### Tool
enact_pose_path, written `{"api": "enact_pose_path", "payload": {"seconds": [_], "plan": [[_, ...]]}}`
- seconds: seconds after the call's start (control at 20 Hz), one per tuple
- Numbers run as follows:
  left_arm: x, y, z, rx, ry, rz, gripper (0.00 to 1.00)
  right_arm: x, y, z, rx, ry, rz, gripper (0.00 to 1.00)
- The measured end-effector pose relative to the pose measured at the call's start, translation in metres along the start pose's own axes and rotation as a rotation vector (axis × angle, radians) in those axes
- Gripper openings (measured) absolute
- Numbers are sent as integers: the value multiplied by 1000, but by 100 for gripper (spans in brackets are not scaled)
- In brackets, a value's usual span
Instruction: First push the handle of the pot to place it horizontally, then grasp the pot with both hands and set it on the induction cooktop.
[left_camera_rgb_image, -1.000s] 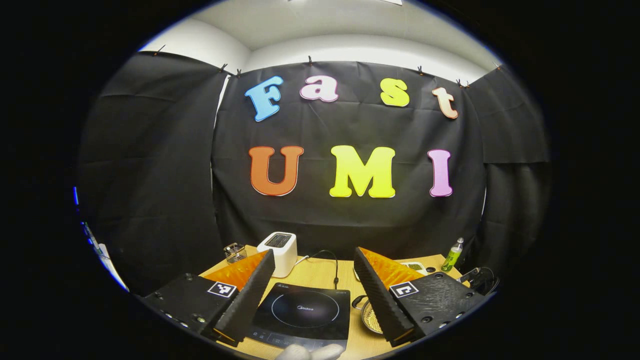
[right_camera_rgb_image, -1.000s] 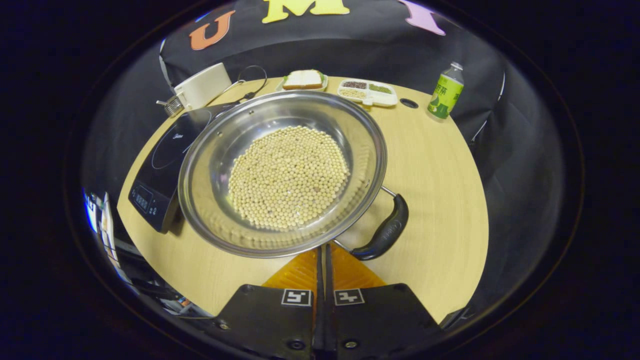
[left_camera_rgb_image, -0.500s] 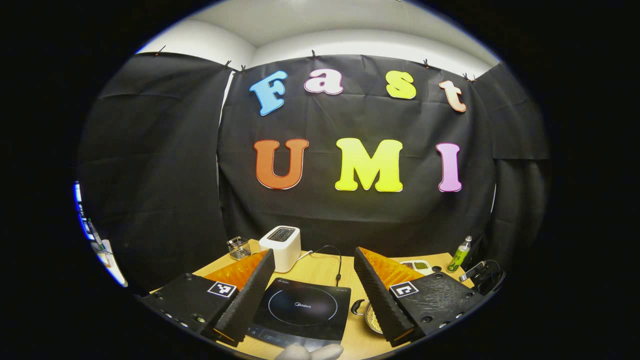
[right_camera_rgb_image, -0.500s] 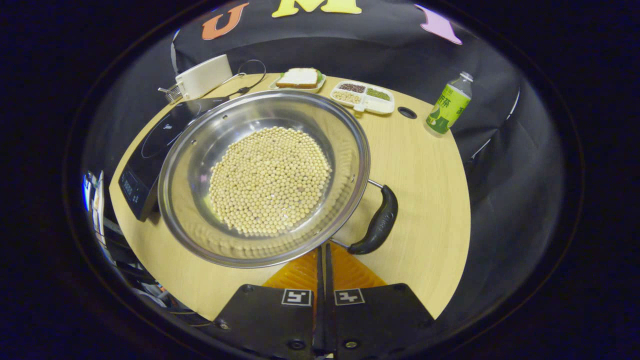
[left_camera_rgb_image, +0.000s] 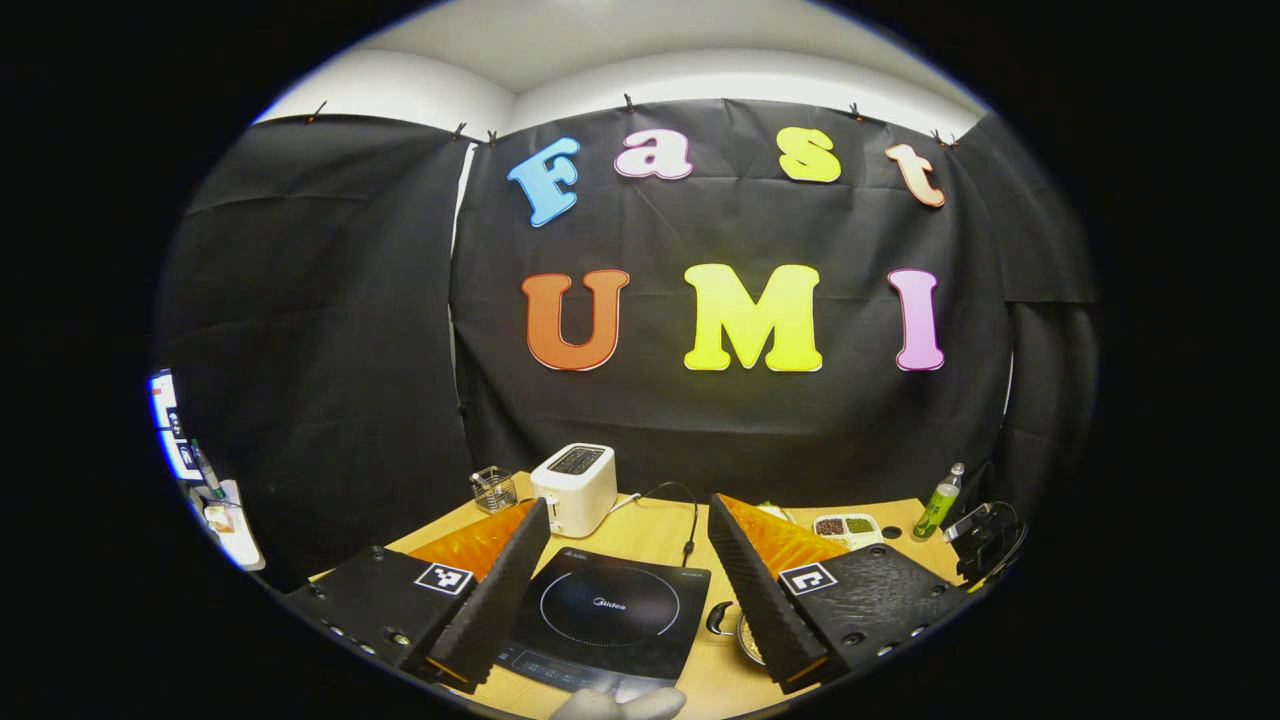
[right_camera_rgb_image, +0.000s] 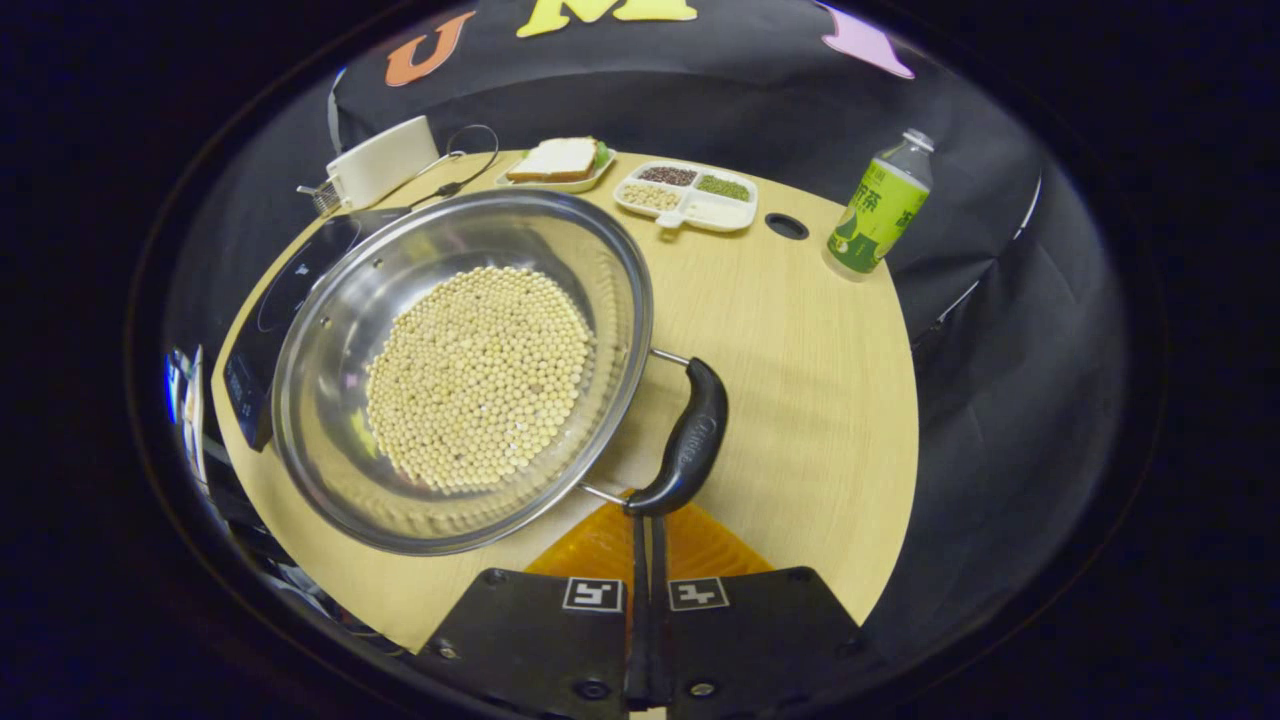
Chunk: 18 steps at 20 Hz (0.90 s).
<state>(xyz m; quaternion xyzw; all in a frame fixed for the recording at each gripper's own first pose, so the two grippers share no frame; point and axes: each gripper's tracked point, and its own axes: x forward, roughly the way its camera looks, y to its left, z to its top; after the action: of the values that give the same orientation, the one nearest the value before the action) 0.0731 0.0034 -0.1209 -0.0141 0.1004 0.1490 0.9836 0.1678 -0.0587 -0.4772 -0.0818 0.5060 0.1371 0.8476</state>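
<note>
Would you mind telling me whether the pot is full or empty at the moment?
Partly full: the pot holds a layer of pale round beans covering its bottom, with bare steel wall above them up to the rim.

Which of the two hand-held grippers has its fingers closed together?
The right hand-held gripper: its two fingers lie pressed together, pointing at the pot handle. The left hand-held gripper has its fingers spread wide above the induction cooktop.
</note>
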Motion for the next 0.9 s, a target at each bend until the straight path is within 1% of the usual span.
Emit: {"api": "enact_pose_path", "payload": {"seconds": [0.05,0.1,0.35,0.45,0.55,0.7,0.75,0.8,0.9], "plan": [[1,-2,0,3,1,3,95,1,-2,2,-5,-1,-2,3],[1,-3,-2,5,3,6,95,2,-4,4,-12,0,-3,0],[3,-12,-7,4,3,0,95,5,-12,7,-7,-6,-7,1],[4,-16,-10,-1,-5,-19,95,2,-15,2,6,-6,-5,1],[9,-20,-16,-7,5,-40,95,-4,-21,-1,32,-34,-8,1],[15,-26,-27,-17,25,-71,95,-18,-31,-6,73,-80,-24,5],[16,-27,-30,-15,26,-84,95,-22,-33,-8,84,-95,-31,29],[17,-29,-33,-11,25,-95,95,-29,-37,-9,94,-112,-46,39],[22,-35,-38,0,24,-116,95,-38,-44,-10,117,-143,-72,75]]}}
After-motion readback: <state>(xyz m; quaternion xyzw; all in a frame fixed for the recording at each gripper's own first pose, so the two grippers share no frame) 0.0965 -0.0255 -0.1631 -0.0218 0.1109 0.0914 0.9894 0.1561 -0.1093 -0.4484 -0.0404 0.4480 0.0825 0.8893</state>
